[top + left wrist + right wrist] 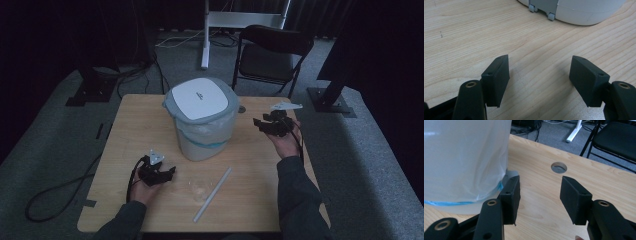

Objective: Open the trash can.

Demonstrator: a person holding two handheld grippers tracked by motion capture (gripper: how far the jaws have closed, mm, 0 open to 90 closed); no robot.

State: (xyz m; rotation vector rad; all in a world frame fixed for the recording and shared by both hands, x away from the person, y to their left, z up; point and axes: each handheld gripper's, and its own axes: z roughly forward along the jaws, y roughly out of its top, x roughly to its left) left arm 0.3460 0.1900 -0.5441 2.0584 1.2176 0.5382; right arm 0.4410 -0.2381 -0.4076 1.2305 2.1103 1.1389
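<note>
With both its jaws apart and empty, the right hand-held gripper (261, 123) should approach squarely the white lidded plastic bin with a blue-edged liner (202, 120), mid-surface, while the left hand-held gripper (167, 172), also spread, waits.

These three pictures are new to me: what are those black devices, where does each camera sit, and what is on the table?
A person sits at a wooden table with a hand-held two-jaw claw in each hand: the left claw and the right claw. The high view looks down from above. The other two views come from cameras riding on each claw, looking along its jaws. Both claws are open and hold nothing. On the table stand a lidded white bin lined with a plastic bag, and near the person a clear cup and a white stick.
</note>
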